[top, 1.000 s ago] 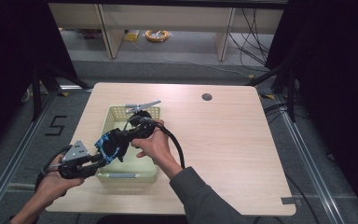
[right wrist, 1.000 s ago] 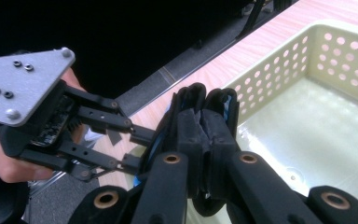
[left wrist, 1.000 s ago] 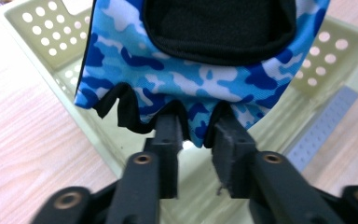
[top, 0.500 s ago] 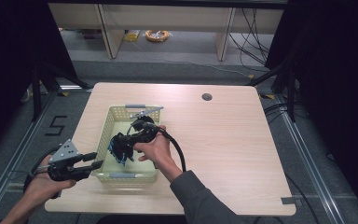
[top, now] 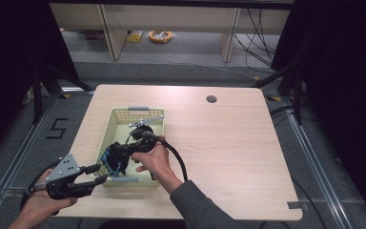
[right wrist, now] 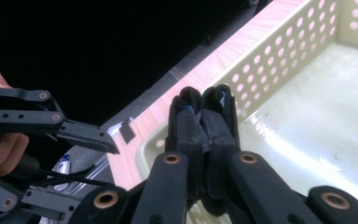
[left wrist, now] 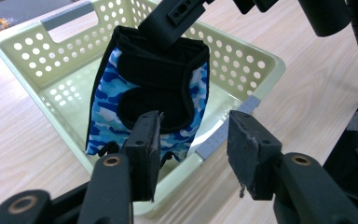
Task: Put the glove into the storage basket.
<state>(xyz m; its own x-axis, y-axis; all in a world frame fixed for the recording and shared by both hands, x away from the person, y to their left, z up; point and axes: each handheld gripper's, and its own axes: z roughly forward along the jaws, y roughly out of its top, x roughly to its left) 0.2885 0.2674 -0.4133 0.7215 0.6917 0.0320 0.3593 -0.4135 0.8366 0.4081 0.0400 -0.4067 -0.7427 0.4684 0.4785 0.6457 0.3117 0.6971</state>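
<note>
Blue camouflage glove hangs over the basket's near rim.

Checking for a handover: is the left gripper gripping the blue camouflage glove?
No: in the left gripper view the left gripper stands open with nothing between its jaws, while the right gripper holds the blue camouflage glove over the basket.

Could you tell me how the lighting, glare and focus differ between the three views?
High view: the table is evenly lit, its surroundings dark, the picture soft. Left gripper view: the blue camouflage glove and the basket are sharp and well lit; the near fingers are a little soft. Right gripper view: glare whitens the basket floor, the upper left is black, and the shut fingers are blurred.
</note>
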